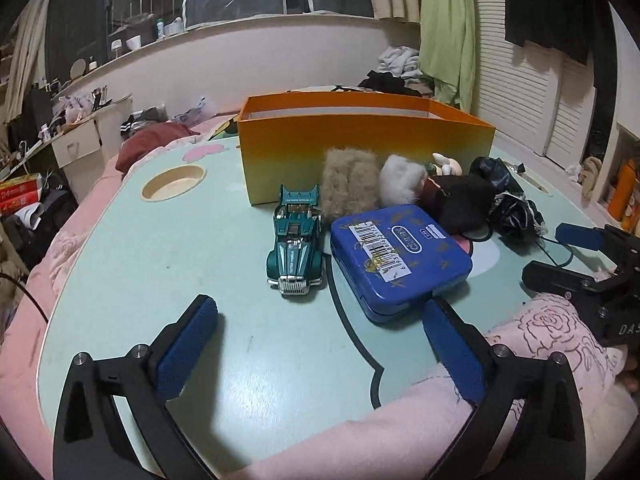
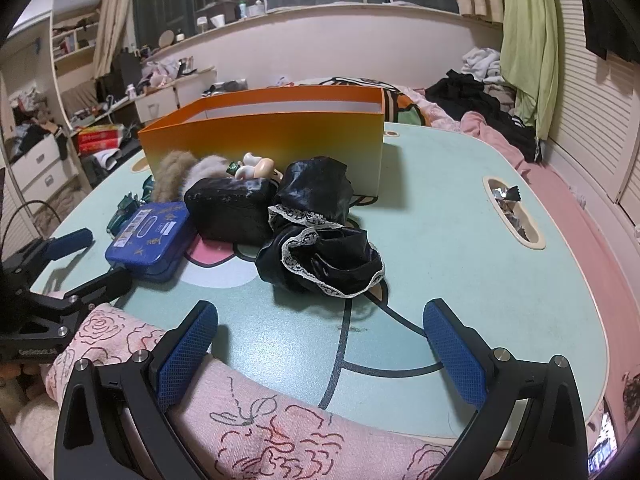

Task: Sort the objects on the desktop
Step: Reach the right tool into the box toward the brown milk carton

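My left tool [image 1: 320, 344] hangs spread and empty short of the toy car [image 1: 295, 246] and blue tin [image 1: 400, 256]; my right tool [image 2: 320, 344] gapes before the black cloth [image 2: 320, 256]. Everything crowds the surface [image 1: 160, 264] in front of the orange box [image 1: 360, 140], handy for dropping in.

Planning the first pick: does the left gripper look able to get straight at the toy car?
Probably yes. The left gripper is open, bare table lies ahead, and the toy car sits clear beside the blue tin.
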